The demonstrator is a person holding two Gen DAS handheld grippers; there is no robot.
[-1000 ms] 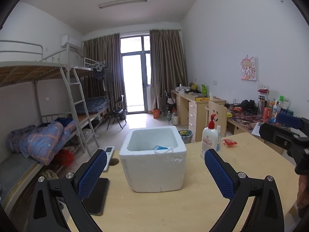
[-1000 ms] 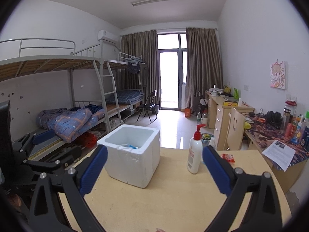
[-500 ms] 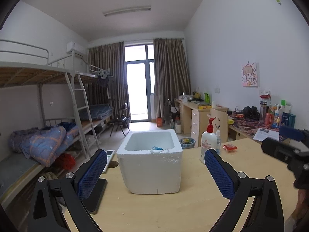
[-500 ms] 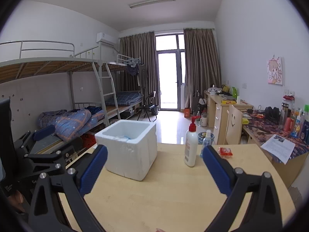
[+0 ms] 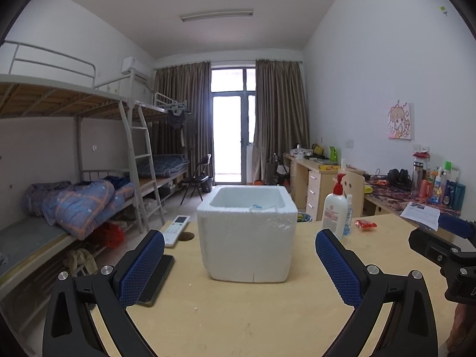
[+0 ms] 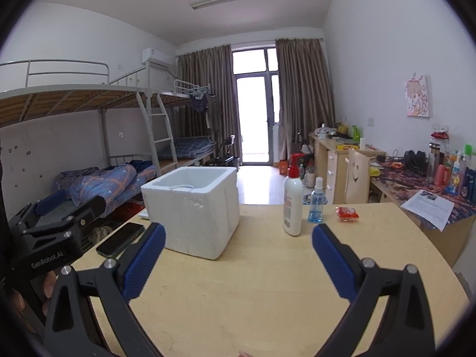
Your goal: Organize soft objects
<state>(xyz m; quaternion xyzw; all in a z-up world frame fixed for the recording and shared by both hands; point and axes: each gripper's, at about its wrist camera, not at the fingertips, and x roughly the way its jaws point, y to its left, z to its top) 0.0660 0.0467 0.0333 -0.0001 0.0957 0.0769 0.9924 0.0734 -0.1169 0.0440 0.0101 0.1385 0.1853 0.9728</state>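
Nearest the cameras, the left gripper (image 5: 239, 263) and the right gripper (image 6: 238, 257) both hang over the wooden table (image 6: 253, 297) with their blue pads spread wide and nothing between them. Beyond them stands the white foam box (image 5: 248, 244), directly ahead of the left gripper and off to the left of the right one. Its walls look light and crumbly, so a careless nudge from either finger could push it across the table or chip the rim. Inside, only a pale blue soft item (image 5: 258, 207) with a thin white loop shows above the near wall; it may be a face mask, though too little shows. Farther right stand a pump bottle (image 6: 293, 200), a small spray bottle (image 6: 316, 202) and a red packet (image 6: 346, 213), and a reach toward the packet could tip either bottle.
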